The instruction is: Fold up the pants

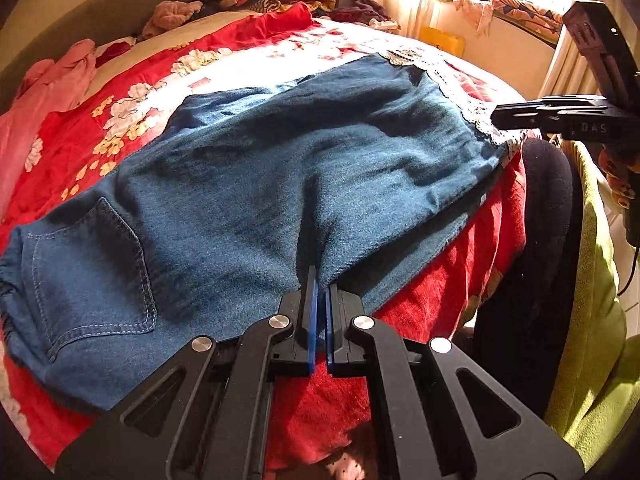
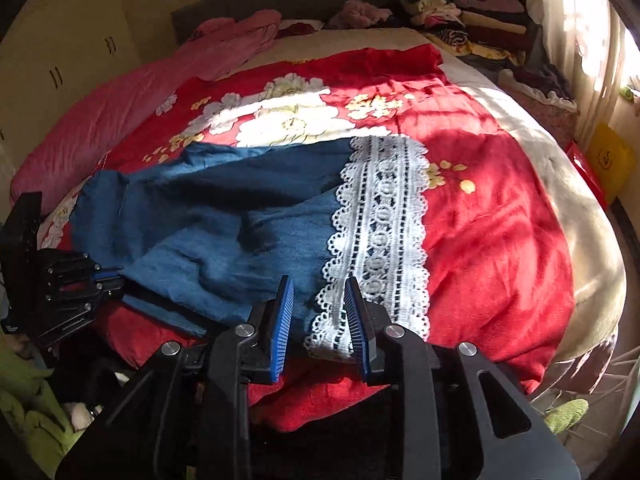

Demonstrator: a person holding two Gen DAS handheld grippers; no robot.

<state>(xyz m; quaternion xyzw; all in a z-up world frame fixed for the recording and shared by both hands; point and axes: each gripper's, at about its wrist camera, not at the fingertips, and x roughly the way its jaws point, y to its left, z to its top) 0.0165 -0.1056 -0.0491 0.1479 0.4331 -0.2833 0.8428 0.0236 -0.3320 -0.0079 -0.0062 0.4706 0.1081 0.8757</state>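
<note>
Blue denim pants (image 1: 280, 184) lie spread on the red floral bedspread, back pocket (image 1: 88, 268) at the left, white lace hem (image 2: 380, 232) at the right. My left gripper (image 1: 322, 280) is shut on the near edge of the pants at the crotch area; it also shows in the right wrist view (image 2: 108, 276). My right gripper (image 2: 318, 292) is open, its blue pads either side of the lace hem's near edge without closing on it. In the left wrist view the right gripper (image 1: 496, 118) shows at the far right, over the hem.
The red floral bedspread (image 2: 500, 240) covers the bed. A pink pillow (image 2: 132, 96) lies at the far left. Stacks of folded clothes (image 2: 472, 20) stand at the head of the bed. A black and green cloth (image 1: 580, 280) hangs at the bed's near edge.
</note>
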